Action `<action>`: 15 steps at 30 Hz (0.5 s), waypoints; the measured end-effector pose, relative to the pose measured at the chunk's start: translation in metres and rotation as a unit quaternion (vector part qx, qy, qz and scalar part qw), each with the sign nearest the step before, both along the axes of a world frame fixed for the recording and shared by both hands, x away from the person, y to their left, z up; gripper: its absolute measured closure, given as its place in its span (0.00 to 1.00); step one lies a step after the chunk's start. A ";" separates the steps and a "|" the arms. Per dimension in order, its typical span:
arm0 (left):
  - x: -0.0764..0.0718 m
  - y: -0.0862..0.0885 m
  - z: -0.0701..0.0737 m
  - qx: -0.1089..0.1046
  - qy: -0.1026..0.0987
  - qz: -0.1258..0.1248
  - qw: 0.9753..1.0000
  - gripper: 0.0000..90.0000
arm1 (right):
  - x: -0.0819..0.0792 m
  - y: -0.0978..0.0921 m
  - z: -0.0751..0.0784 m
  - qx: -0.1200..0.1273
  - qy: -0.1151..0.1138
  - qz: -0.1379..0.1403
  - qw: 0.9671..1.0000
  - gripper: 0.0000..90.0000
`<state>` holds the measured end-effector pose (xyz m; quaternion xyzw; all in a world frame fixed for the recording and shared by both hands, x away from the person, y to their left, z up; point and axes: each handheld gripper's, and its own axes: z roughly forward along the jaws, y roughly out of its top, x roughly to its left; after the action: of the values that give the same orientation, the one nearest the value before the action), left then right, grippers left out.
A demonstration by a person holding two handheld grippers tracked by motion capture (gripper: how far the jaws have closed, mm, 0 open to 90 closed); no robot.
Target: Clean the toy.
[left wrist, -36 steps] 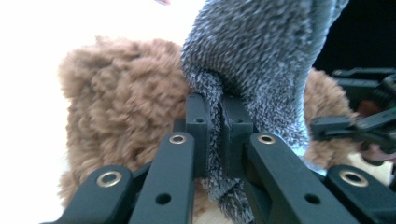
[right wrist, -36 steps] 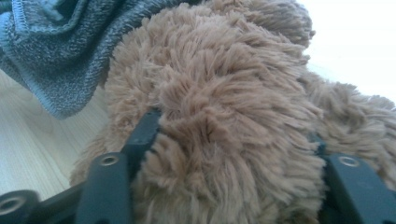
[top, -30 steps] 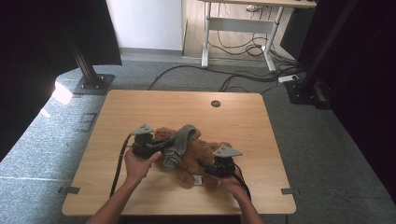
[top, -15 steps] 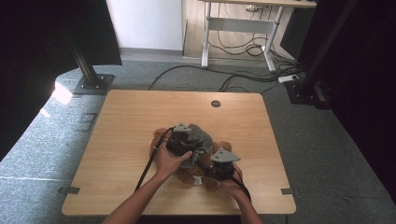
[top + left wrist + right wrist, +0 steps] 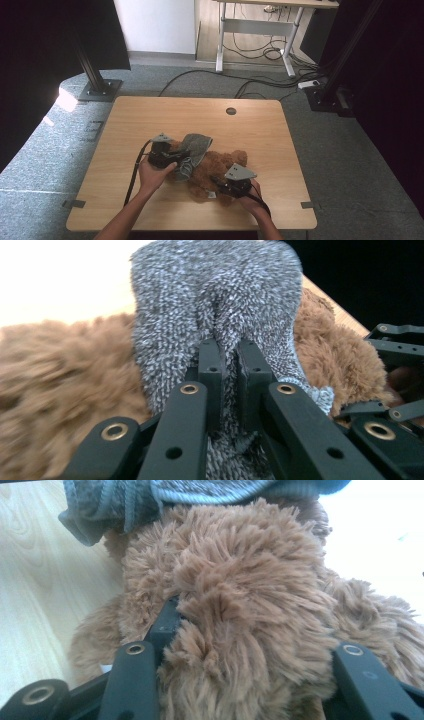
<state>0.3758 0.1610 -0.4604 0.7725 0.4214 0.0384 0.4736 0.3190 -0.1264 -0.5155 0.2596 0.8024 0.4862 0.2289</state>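
Gripping a thick tuft of brown fur, the right gripper (image 5: 226, 184) sits nearest the person's edge of the table (image 5: 150, 115), its jaws spread wide around a fold of the plush toy (image 5: 215, 167) and pressed into it; in the right gripper view the fur (image 5: 240, 610) bulges between the two black jaws and hides their tips. The person's right hand (image 5: 255, 197) holds that gripper from behind. Just beyond, the toy lies on its side across the near middle of the wooden top. To its left, the left gripper (image 5: 176, 159), held in the left hand (image 5: 152, 175), has its jaws nearly together, pinching a ridge of the grey knitted cloth (image 5: 215, 315). That cloth (image 5: 192, 147) drapes over the toy's far left part, touching the fur. Farther off, a small round hole (image 5: 230, 111) marks the table's far side.
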 end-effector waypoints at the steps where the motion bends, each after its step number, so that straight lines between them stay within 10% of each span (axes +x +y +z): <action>1: -0.002 0.003 0.000 -0.005 0.000 0.001 1.000 0.92 | -0.001 0.000 0.000 0.003 0.001 0.000 1.000 0.56; 15: -0.012 0.014 -0.015 -0.023 -0.004 0.002 1.000 0.93 | -0.001 -0.012 -0.002 0.085 0.057 -0.034 0.994 0.26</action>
<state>0.3639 0.1753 -0.4753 0.7602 0.4216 0.0327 0.4933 0.3177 -0.1382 -0.5172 0.3325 0.7608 0.5286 0.1767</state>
